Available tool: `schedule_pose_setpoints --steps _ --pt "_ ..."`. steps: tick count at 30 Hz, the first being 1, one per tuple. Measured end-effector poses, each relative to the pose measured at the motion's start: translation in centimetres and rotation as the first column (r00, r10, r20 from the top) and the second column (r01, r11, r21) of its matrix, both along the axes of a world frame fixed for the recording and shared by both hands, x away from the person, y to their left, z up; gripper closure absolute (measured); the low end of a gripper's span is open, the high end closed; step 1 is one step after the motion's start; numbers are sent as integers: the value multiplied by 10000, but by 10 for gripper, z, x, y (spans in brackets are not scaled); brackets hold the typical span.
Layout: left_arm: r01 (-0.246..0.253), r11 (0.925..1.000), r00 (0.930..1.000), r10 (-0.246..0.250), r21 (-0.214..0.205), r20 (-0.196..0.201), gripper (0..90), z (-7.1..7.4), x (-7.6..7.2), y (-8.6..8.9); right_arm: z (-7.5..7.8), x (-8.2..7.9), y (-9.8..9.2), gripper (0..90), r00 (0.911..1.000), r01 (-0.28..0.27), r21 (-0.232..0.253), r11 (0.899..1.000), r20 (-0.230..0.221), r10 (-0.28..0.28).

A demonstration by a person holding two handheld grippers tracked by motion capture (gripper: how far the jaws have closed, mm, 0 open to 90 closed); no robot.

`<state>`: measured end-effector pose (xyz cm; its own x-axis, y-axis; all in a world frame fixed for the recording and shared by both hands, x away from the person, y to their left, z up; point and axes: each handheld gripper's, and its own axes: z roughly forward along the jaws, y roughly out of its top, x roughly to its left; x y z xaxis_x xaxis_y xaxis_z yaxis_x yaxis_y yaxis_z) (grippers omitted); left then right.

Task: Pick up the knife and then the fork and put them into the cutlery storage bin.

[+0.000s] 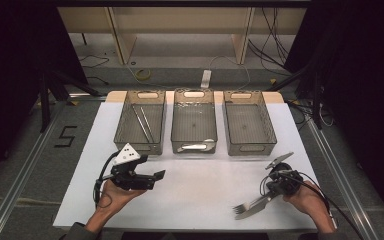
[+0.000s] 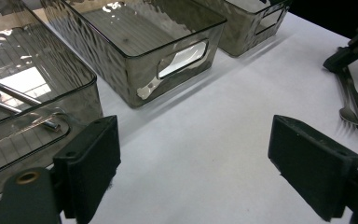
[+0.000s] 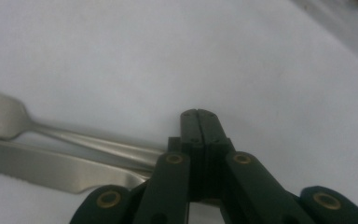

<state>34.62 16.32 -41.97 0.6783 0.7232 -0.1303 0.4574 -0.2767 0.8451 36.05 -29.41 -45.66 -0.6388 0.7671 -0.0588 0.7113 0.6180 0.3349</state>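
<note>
A metal fork (image 1: 241,207) and a table knife (image 1: 258,204) lie side by side on the white table near its front right. My right gripper (image 1: 272,194) rests right beside their handle ends. In the right gripper view its pads (image 3: 200,117) are pressed together with nothing between them; the fork (image 3: 74,137) and the serrated knife (image 3: 51,169) run off to the left and pass under the linkage. My left gripper (image 1: 156,178) hovers at the front left, held in a hand. Its jaws stand wide apart over bare table (image 2: 196,163), empty.
Three smoky clear bins stand in a row at the back: the left bin (image 1: 122,125) holds thin metal rods (image 2: 9,92), beside it the middle bin (image 1: 194,145) and the right bin (image 1: 270,125). From the left gripper view, the right gripper (image 2: 352,49) stands over the cutlery (image 2: 354,105).
</note>
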Motion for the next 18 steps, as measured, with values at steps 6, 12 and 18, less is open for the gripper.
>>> schedule_pose_setpoints --steps 6,12,18 --pt "17 10000 10000 -17 29 1 163 0 0 0 1 -11 -8 900 9998 61 79 10000 -184 -59" --pt "31 10000 10000 -31 11 -18 162 0 0 -1 6 -14 -9 844 9994 -349 79 9994 80 348" --pt "28 10000 10000 -28 2 -1 162 0 0 0 33 -26 -6 496 9912 -1226 -478 9913 441 1247"
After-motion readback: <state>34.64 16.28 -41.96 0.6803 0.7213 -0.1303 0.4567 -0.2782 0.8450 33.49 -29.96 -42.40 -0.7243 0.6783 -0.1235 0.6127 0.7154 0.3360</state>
